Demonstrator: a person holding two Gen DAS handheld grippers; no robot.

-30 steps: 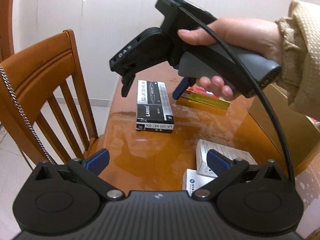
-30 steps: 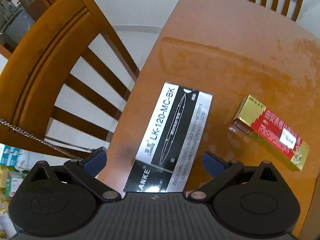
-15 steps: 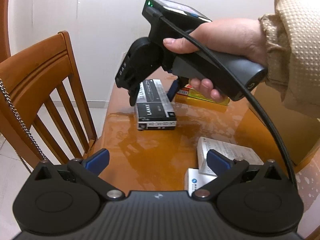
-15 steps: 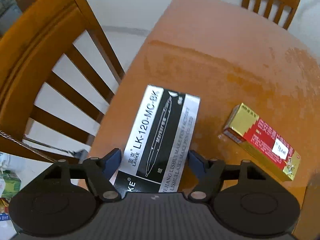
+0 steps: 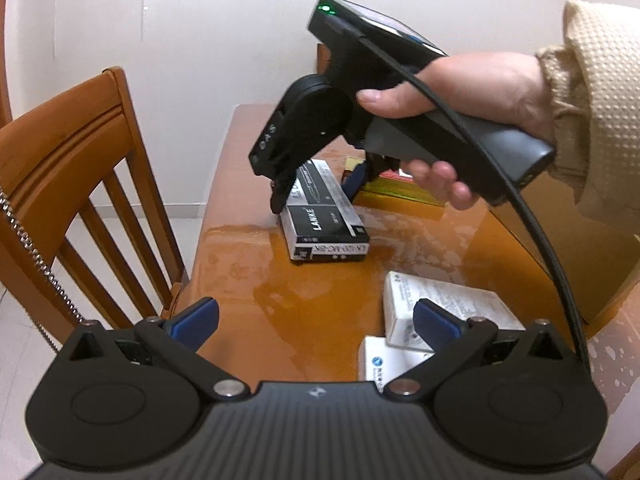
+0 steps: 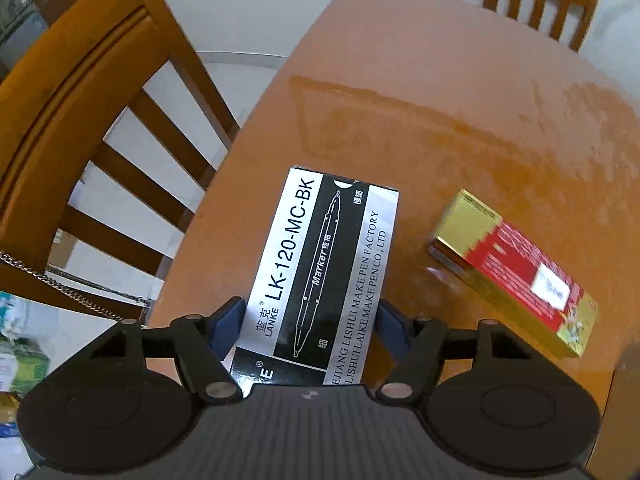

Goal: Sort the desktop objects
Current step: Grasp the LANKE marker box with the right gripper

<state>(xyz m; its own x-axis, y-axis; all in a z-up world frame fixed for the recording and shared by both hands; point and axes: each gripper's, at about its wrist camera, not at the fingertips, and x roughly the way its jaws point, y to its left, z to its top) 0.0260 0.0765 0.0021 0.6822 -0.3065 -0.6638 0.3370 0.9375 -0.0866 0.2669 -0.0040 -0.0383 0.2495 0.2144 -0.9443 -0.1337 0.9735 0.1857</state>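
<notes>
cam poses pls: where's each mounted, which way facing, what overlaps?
Left wrist: sits on the left claw, open, looking across the table at white boxes; shows the right hand and right claw.
Right wrist: sits on the right claw, looking down its fingers, shut on the marker box.
Shared: marker box, red-gold box, chair.

Left view looks across the surface [image 5: 320,300] from farther back; right view hangs close above; both share the marker box [image 6: 320,272].
</notes>
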